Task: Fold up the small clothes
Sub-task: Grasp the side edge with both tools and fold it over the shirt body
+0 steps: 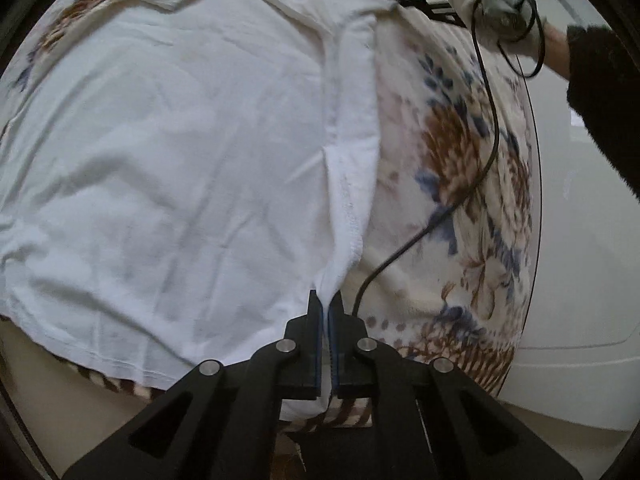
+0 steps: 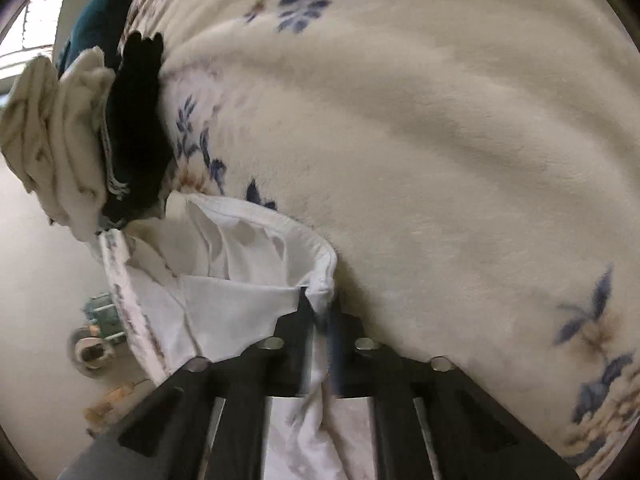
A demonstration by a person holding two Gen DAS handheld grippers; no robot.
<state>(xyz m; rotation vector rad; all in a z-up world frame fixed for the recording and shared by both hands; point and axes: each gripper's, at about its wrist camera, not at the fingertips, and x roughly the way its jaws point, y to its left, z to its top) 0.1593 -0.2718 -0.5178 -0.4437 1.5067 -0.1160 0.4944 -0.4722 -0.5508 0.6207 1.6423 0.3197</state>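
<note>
**A:** So what's lying around it? Anything in the way?

**B:** Everything sits on a cream fleece blanket [image 1: 460, 168] with blue and brown flowers. A black cable [image 1: 486, 92] runs across that blanket just beside the shirt's right edge, up toward a gloved hand [image 1: 496, 4] at the top right corner. From the right wrist view there's a pile at the blanket's left edge: a bunched cream cloth [image 2: 52, 132] and a dark garment [image 2: 136, 120] right next to it, touching. Some small stuff on the floor [image 2: 36, 280] below, too blurry to name.

**A:** And the shirt itself?

**B:** White t-shirt [image 1: 180, 160], spread mostly flat on the blanket and filling the left wrist view. Soft wrinkles all over, hem hanging a bit past the blanket's near edge. Its right side is doubled over into a narrow strip, with a seam running up the middle of it.

**A:** Tongs?

**B:** Left tongs [image 1: 326, 300] are pressed together, pinching the shirt's fabric at the near end of that strip. Right tongs [image 2: 320, 304] are pinching it too, with a rolled white hem bunched at the tips and cloth trailing down between the fingers. That corner looks lifted and crumpled.
</note>
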